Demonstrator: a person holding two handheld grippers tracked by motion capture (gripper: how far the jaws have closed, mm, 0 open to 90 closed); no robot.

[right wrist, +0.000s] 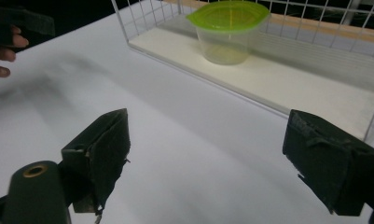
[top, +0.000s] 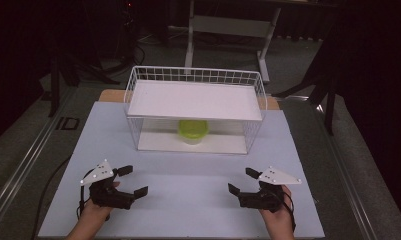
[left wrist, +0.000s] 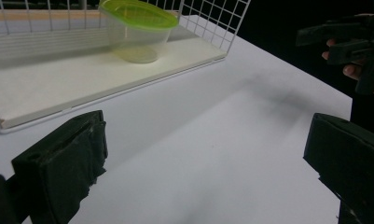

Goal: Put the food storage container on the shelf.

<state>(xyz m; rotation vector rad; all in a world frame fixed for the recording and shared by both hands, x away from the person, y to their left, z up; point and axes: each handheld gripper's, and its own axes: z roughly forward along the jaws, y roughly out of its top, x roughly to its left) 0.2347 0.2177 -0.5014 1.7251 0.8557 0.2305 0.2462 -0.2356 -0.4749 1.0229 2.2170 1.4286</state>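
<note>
The left gripper [top: 136, 180] rests low over the table [top: 188, 195] near its front left, held in a hand [top: 95, 207], its jaws spread wide with nothing between them. The right gripper [top: 242, 181] sits near the front right in the other hand [top: 277, 216], jaws likewise spread and empty. The two are well apart, both angled inward toward the rack [top: 195, 107].

The high view shows the rack whole: a white wire frame with a flat white shelf on top and a white board at the bottom. The tub [top: 193, 131], clear with a green lid, stands upright on the bottom board under the shelf, about midway along, well beyond both grippers. From above its body is mostly hidden by the shelf.

The left gripper view shows what the high view cannot: the tub's [left wrist: 138, 32] clear wall, empty-looking, and the lid fitted on its rim. It also shows the rack's [left wrist: 208, 18] open front, with no wire between gripper and tub, and the right gripper [left wrist: 343, 42] far off at upper right.

The right gripper view shows the tub [right wrist: 226, 32] from the other side, standing back from the board's front edge, and fingers of the left hand [right wrist: 3, 51] at the upper left edge.
</note>
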